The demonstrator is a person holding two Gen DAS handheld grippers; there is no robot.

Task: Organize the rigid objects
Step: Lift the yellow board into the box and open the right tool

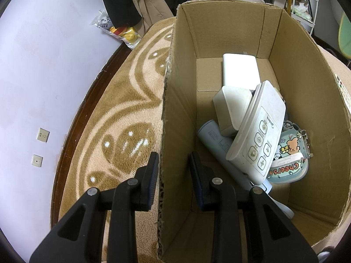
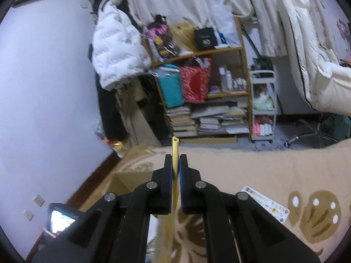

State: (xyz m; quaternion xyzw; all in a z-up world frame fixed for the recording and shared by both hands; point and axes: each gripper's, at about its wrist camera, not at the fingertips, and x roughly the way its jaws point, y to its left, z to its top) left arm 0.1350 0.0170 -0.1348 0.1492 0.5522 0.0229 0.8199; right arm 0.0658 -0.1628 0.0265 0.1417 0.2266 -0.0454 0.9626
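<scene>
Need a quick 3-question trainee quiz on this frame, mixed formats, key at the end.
1. True or false: the left hand-held gripper straddles the near wall of the cardboard box, one finger inside and one outside.
2. What does the right hand-held gripper hold?
A. yellow tube
B. white remote
C. nothing
3. Fill in: the white remote in the box lies partly on top of the pale blue ____.

Key: 1 true; 2 A; 3 power bank
</scene>
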